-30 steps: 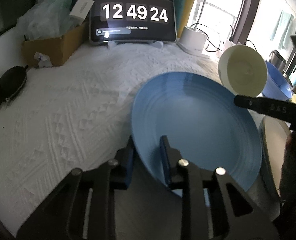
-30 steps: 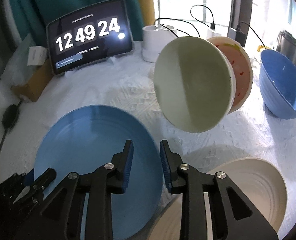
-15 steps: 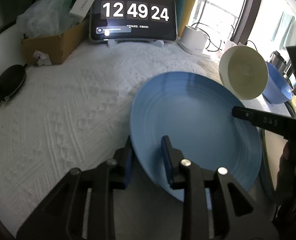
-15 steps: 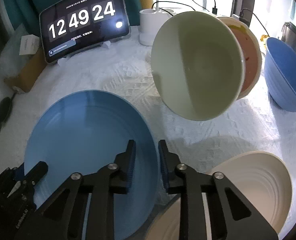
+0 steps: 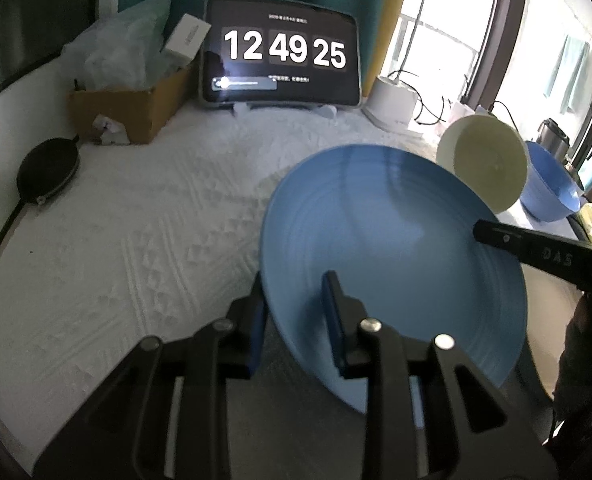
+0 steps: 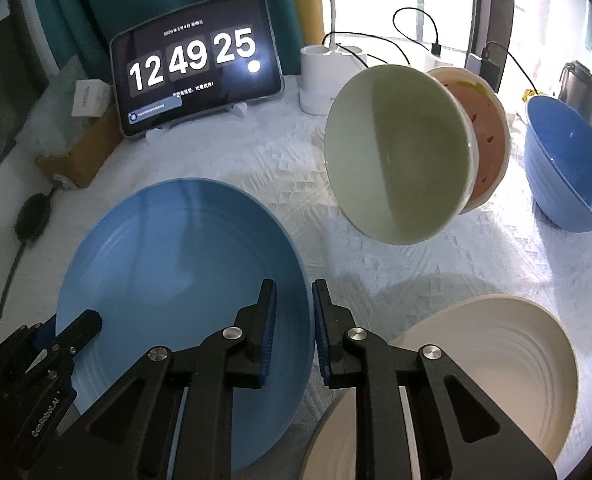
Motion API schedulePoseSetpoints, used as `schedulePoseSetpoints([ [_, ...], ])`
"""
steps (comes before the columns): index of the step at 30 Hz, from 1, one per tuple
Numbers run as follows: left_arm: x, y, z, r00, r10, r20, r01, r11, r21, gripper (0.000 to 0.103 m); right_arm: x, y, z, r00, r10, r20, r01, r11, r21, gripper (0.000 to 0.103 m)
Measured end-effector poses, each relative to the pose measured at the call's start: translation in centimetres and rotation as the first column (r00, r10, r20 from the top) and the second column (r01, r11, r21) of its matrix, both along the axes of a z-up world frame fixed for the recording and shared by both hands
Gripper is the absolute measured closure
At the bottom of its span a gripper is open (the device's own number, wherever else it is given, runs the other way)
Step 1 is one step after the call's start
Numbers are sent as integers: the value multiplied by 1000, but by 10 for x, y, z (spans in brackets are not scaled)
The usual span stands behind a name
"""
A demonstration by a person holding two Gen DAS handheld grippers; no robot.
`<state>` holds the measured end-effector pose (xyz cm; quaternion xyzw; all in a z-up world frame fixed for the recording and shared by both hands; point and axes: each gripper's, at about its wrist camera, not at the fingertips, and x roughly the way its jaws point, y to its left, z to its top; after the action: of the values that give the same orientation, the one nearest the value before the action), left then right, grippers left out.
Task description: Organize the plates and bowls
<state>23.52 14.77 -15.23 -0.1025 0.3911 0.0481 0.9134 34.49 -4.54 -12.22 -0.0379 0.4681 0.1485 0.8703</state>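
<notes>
A large blue plate (image 5: 391, 240) hangs tilted above the white cloth. My left gripper (image 5: 296, 292) is shut on its left rim, one pad on top and one underneath. In the right wrist view that same plate (image 6: 184, 280) fills the left side, with the left gripper (image 6: 68, 326) at its far edge. My right gripper (image 6: 294, 300) straddles the plate's right rim, one pad on the inner face and one against the outside. A cream plate (image 6: 487, 360) lies just right of it. A pale green bowl (image 6: 395, 152) leans on its side against a pink bowl (image 6: 489, 140).
A blue bowl (image 6: 567, 168) sits at the far right. At the back stand a tablet clock (image 6: 196, 64), a white charger block (image 6: 319, 76) with cables and a cardboard box (image 5: 128, 108). A black pouch (image 5: 48, 168) lies at the left edge.
The right gripper's jaws narrowed from a wider gap onto the blue plate's right rim. The left gripper kept its hold and barely moved. The clock ticked over one second.
</notes>
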Motion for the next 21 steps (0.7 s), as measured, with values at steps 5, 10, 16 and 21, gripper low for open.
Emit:
schedulePoseSetpoints([
  [5,-5,-1,11,1000,-1,21,1,1000,-3,76,-9,-3,11,1000,9,24,-9,1000,10,83],
  [10,-9,-7,18,999,-8,40,8,1000,4,76,-16,-8,21,999,5,50,-6,1000,22,83],
  [16,-16,-16,23,998,-19,53,18,1000,11,76,-25,-14,27,998,-5,66,2,999,33,83],
  [21,-20,-25,27,998,-30,62,29,999,14,76,-31,-23,31,997,-30,73,27,999,36,83],
])
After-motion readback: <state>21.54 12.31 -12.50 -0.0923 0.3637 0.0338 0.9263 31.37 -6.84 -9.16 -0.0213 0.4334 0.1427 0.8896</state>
